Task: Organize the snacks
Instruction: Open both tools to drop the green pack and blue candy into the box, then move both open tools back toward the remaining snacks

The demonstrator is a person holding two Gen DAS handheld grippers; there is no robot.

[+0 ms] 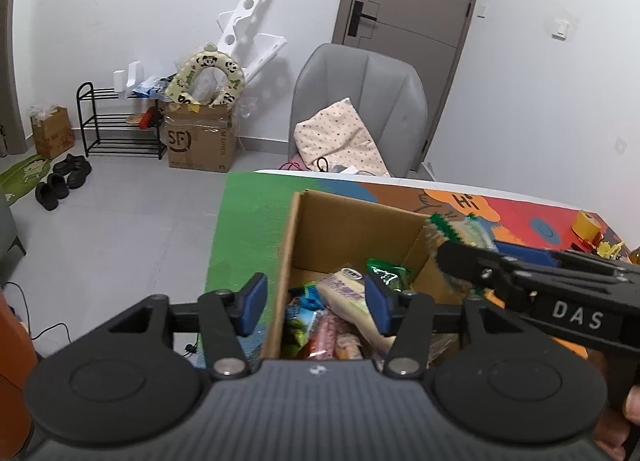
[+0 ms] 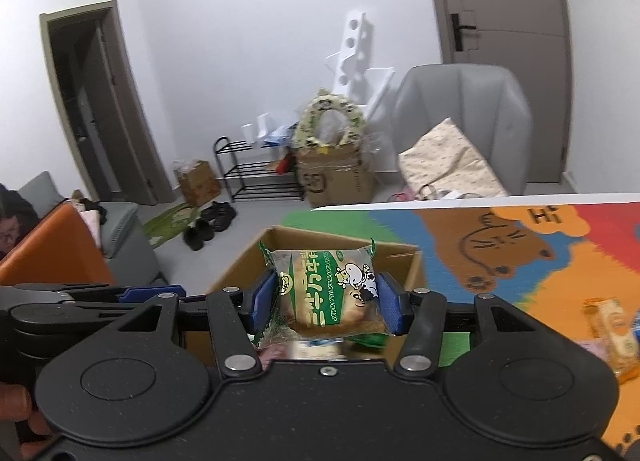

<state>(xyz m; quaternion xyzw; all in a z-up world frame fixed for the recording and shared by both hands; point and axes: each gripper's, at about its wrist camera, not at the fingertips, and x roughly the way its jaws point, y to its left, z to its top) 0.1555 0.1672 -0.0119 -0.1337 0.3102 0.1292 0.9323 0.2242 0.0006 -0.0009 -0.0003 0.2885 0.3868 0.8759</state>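
Note:
An open cardboard box stands on a colourful play mat and holds several snack packets. My left gripper is open and empty, astride the box's left wall at its near end. My right gripper is shut on a green-and-clear bread packet with a cow picture, held above the box. In the left wrist view the right gripper comes in from the right with that packet over the box's right wall.
More snack packets lie on the mat at the right. A yellow object sits near the mat's far right. A grey chair with a cushion stands behind the table. A person sits on a sofa at the left.

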